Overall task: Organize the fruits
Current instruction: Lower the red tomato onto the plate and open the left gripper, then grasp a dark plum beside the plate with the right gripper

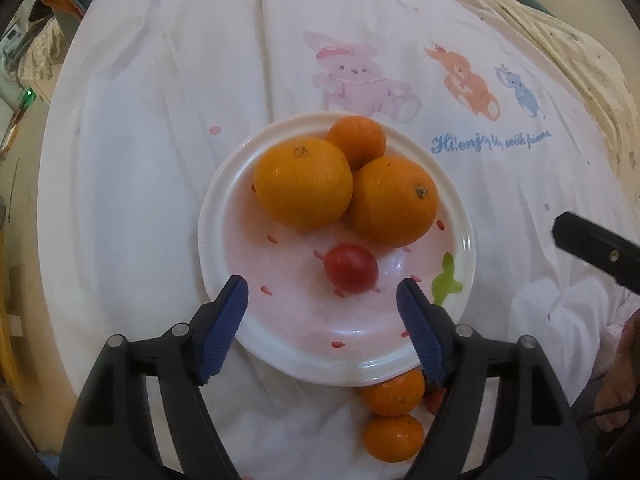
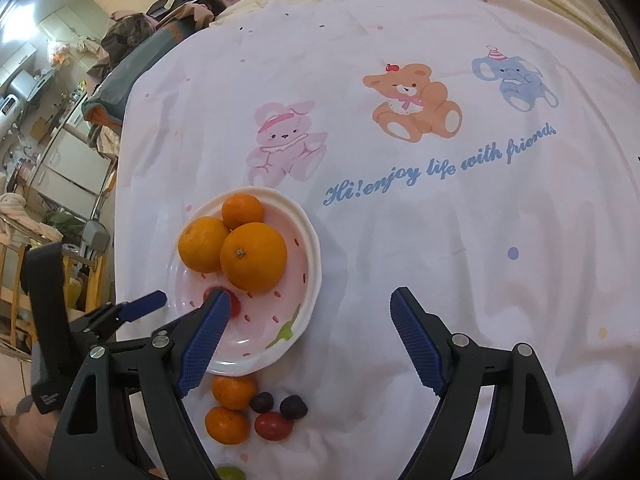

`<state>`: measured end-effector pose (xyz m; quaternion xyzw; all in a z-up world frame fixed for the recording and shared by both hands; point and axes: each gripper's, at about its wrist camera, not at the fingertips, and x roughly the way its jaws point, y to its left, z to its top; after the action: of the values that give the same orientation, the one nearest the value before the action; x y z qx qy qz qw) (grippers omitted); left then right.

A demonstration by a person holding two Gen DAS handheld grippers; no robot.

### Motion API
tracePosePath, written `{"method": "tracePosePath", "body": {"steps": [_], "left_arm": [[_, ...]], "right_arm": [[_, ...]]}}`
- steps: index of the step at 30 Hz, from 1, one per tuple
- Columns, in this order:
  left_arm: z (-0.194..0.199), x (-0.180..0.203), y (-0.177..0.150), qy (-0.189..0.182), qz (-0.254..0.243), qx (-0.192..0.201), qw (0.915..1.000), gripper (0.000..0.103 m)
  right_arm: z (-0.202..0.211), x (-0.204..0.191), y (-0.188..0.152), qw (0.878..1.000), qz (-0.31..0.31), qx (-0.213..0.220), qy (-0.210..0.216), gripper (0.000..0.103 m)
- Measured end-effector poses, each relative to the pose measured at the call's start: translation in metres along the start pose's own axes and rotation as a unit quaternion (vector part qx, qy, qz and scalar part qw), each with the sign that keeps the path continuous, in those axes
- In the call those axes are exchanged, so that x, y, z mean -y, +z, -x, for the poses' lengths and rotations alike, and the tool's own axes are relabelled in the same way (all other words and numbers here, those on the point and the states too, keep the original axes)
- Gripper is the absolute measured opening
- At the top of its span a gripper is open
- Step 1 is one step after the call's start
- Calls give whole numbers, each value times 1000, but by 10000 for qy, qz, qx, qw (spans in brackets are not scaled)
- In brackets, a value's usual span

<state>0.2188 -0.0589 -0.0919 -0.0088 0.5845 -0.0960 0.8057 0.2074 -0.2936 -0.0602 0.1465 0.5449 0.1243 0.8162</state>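
Over the plate [image 1: 460, 216] my left tongs [image 1: 322, 292] hang with blue pads spread wide and nothing clamped; a red cherry tomato [image 1: 351, 267] lies loose on the plate just ahead of the gap, at 12 o'clock from the fingertips. Plate also carries two big oranges [image 1: 304, 182] side by side and a small mandarin [image 1: 357, 140] behind them at 12 o'clock, touching both. Plate sits on a white cartoon-print sheet [image 1: 160, 160], looks like a bed. Off the plate at its 6 o'clock, two more mandarins [image 2: 233, 392] lie on the sheet one behind the other, with two dark small fruits [image 2: 293, 407] and another red tomato [image 2: 272, 426] at their 3 o'clock, and a green fruit [image 2: 229, 473] at the frame bottom, mostly cut off. My right tongs [image 2: 310, 300] are released too, empty, gap over bare sheet at the plate's 3 o'clock; left pad overlaps the plate rim in view.
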Motion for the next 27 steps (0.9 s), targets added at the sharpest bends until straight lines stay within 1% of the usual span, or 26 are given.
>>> {"method": "tracePosePath", "body": {"steps": [4, 8, 12, 14, 16, 18, 23, 27], "left_arm": [[9, -4, 2, 87, 66, 141, 9998, 74], [22, -13, -2, 141, 264, 270, 9992, 74], [45, -19, -7, 177, 372, 465, 9981, 74], [56, -19, -10, 277, 324, 557, 9975, 74], [72, -16, -17, 490, 184, 838, 9951, 74], [86, -14, -27, 615, 116, 1058, 9924, 74], [100, -14, -47, 484, 84, 1034, 9934, 74], [102, -23, -60, 398, 373, 861, 9948, 74]], "right_arm": [[1, 1, 0, 10000, -37, 10, -22, 85], [5, 2, -3, 10000, -41, 29, -72, 85], [13, 1, -8, 9999, -6, 50, -99, 85], [16, 0, -10, 9999, 32, 65, -102, 85], [20, -1, -13, 9998, 56, 104, -133, 85], [22, 1, -20, 9998, 24, 86, -161, 85], [21, 7, -36, 9997, -159, -66, -144, 85], [23, 8, -46, 9995, -263, -116, -130, 85]]}}
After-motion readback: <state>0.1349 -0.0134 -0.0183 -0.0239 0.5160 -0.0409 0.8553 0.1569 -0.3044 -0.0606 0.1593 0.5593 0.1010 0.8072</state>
